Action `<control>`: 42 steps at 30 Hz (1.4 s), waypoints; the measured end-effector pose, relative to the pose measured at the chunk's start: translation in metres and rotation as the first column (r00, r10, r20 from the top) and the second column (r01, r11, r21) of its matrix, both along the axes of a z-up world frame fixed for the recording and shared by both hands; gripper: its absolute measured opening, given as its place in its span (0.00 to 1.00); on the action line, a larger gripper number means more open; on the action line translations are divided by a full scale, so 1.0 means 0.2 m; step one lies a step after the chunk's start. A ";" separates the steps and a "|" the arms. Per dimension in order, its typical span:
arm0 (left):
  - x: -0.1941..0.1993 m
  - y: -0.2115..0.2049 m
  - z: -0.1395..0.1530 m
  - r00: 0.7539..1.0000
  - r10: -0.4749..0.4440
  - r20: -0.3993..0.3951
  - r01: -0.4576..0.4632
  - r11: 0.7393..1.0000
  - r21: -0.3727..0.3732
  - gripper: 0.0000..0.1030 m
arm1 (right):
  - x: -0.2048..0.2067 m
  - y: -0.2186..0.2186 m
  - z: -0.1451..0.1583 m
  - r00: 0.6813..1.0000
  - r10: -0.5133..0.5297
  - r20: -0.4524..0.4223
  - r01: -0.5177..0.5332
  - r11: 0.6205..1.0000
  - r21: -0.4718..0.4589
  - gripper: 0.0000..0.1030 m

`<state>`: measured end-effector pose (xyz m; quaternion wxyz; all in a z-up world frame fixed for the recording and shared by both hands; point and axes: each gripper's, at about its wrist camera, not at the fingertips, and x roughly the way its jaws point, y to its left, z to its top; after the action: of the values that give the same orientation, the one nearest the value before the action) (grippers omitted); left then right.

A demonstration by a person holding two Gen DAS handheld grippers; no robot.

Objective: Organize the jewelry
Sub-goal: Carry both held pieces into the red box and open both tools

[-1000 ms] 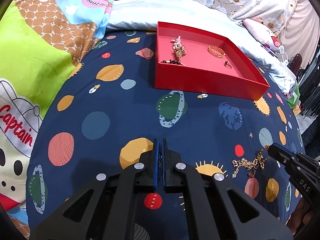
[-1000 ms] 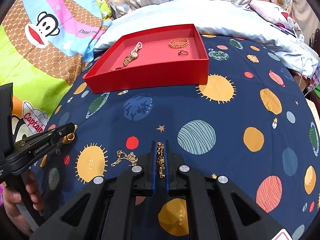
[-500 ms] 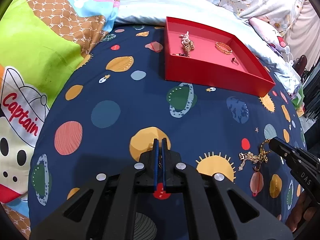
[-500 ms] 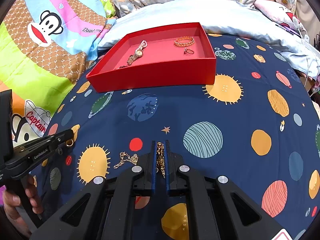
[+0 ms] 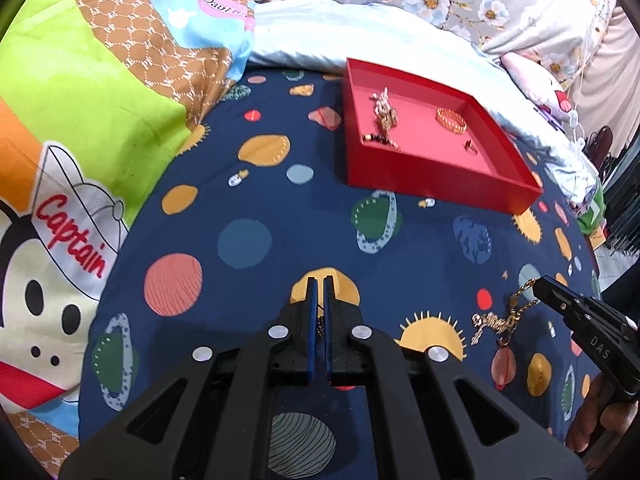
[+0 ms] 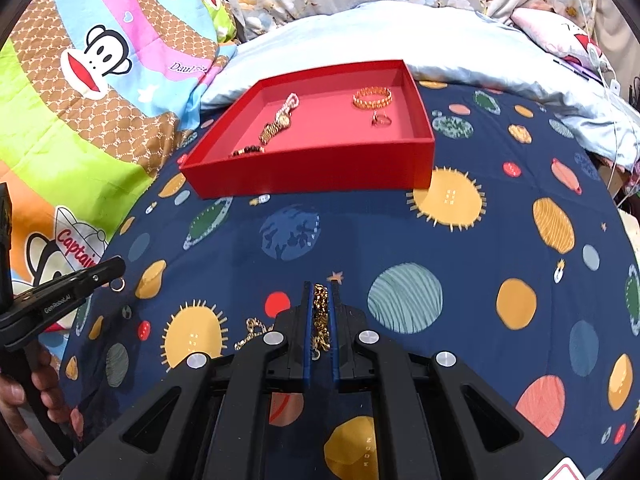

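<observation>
A red tray [image 5: 420,184] [image 6: 312,178] lies on the planet-print bedspread. It holds a gold watch [image 6: 276,126], a gold bangle [image 6: 372,97], a small ring [image 6: 382,120] and a dark beaded piece [image 6: 248,151]. My right gripper [image 6: 320,292] is shut on a gold chain necklace [image 6: 320,320], whose loose end [image 5: 496,320] hangs down to the bedspread. My left gripper [image 5: 319,284] is shut on a small gold ring [image 6: 117,285], held above the bedspread. Both grippers are on the near side of the tray.
A cartoon monkey quilt [image 5: 80,128] is piled at the left. A pale blue pillow [image 6: 400,36] and floral bedding [image 5: 460,4] lie behind the tray. The bed edge drops off at the right [image 5: 600,216].
Both grippers have risen and moved towards the tray. The necklace hangs higher, and the ring stays in the left gripper.
</observation>
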<state>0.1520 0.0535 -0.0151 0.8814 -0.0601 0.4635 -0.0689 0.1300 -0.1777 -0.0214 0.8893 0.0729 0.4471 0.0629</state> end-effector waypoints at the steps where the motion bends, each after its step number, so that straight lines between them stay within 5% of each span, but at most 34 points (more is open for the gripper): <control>1: 0.00 0.01 0.02 1.000 0.003 0.008 -0.003 1.000 -0.001 0.01 | 0.01 0.00 0.02 1.000 0.001 0.008 -0.001 1.000 -0.001 0.05; 20: 0.46 -0.23 0.35 0.981 -0.081 0.176 0.078 0.997 0.025 0.01 | 0.51 -0.09 0.44 0.986 0.022 0.163 -0.017 0.999 -0.034 0.05; 29: 0.75 -0.44 0.23 0.982 -0.123 0.140 0.111 0.990 0.087 0.01 | 0.76 -0.11 0.27 0.996 0.007 0.090 -0.002 0.998 -0.055 0.06; 42: 0.89 -0.50 0.08 0.989 -0.125 0.081 0.115 0.987 0.110 0.03 | 0.85 -0.11 0.15 0.999 0.000 0.052 0.002 0.999 -0.054 0.04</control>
<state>0.3290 -0.0458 0.0018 0.8971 0.0176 0.4299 -0.1000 0.3005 -0.1990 0.0083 0.9022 0.0476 0.4254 0.0523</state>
